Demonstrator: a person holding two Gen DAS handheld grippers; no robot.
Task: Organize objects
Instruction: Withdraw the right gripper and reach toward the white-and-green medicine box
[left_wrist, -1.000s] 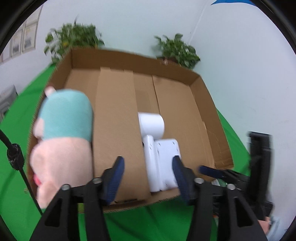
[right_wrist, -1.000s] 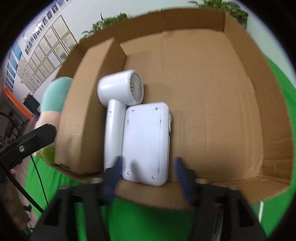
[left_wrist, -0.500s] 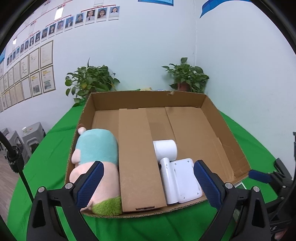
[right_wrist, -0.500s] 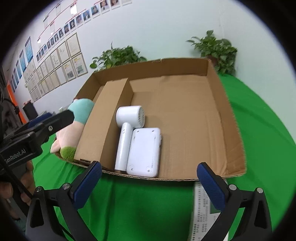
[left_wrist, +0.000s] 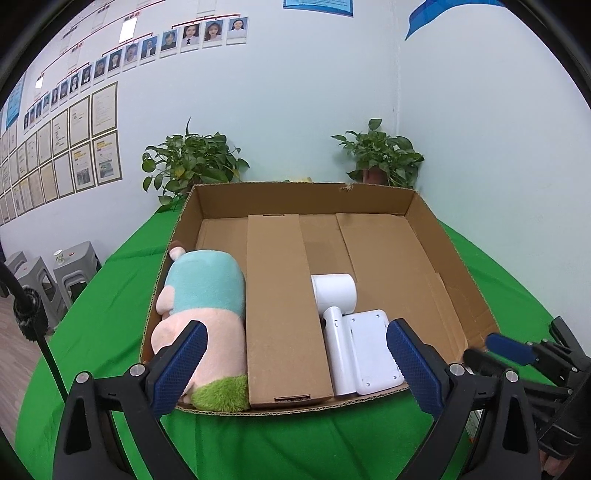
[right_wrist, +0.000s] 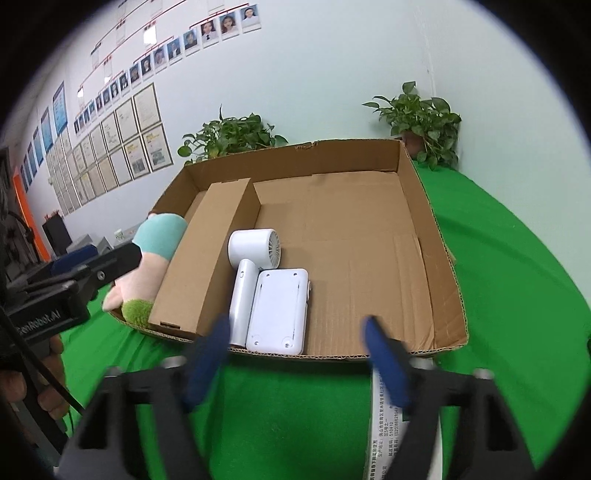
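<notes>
An open cardboard box (left_wrist: 454, 258) lies on the green table. Left of its cardboard divider (left_wrist: 280, 295) lies a pink and teal plush toy (left_wrist: 203, 291). To the divider's right rest a white hair dryer (left_wrist: 334, 291) and a flat white device (left_wrist: 371, 347), side by side. My left gripper (left_wrist: 295, 328) hovers open and wide before the box's near wall, holding nothing. In the right wrist view, my right gripper (right_wrist: 295, 325) is blurred, its jaws closing with nothing between them, just short of the box (right_wrist: 436, 258) and the white device (right_wrist: 280, 310).
A white printed packet (right_wrist: 388, 432) lies on the green cloth under the right gripper. Two potted plants (left_wrist: 192, 162) (left_wrist: 380, 155) stand behind the box against the wall. Grey stools (left_wrist: 70, 266) stand off the table's left edge. A hand (right_wrist: 22, 387) holds the left gripper.
Both grippers drew back from the box and tilted up, so the whole box now shows. The left jaws widened. The right jaws opened wide, then narrowed again.
</notes>
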